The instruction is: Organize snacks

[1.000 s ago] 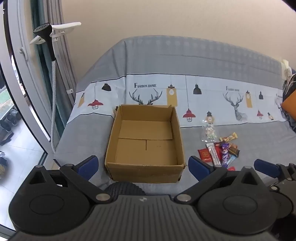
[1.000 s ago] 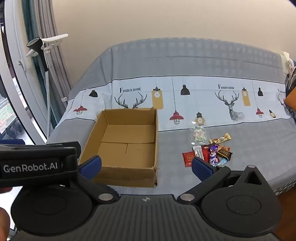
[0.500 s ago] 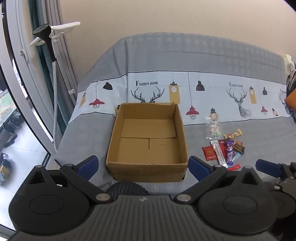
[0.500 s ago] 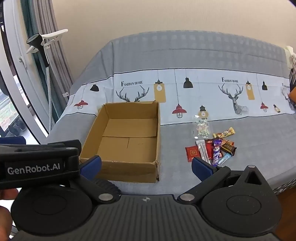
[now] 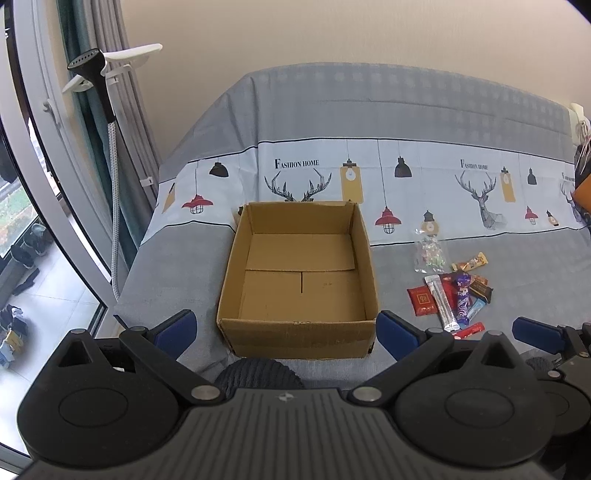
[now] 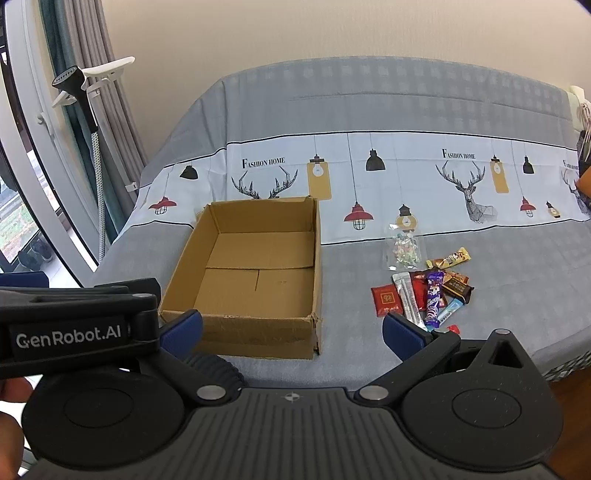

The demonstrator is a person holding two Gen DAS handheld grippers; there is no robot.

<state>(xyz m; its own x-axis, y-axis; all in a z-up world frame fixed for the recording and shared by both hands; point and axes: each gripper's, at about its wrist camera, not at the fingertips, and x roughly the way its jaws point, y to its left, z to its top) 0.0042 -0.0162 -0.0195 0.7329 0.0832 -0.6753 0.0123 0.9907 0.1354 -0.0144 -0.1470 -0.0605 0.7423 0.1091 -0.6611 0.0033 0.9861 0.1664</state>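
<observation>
Seen from the left wrist, the left gripper hovers with its blue-padded fingers spread wide and holding nothing, framing an open cardboard box that sits on a bed dressed in a grey cover with a white band of deer, lamps and "Fashion Home" lettering. A cluster of snacks lies on the cover to the right of the box, apart from it, with a clear bag of sweets just behind. A garment steamer stands against grey curtains by the window at left, under a plain beige wall. From the right wrist, the right gripper is likewise spread and empty, the box ahead to its left and the snacks near its right finger; the left gripper's body, marked "GenRobot.AI", crosses the lower left, beside the steamer and curtains.
</observation>
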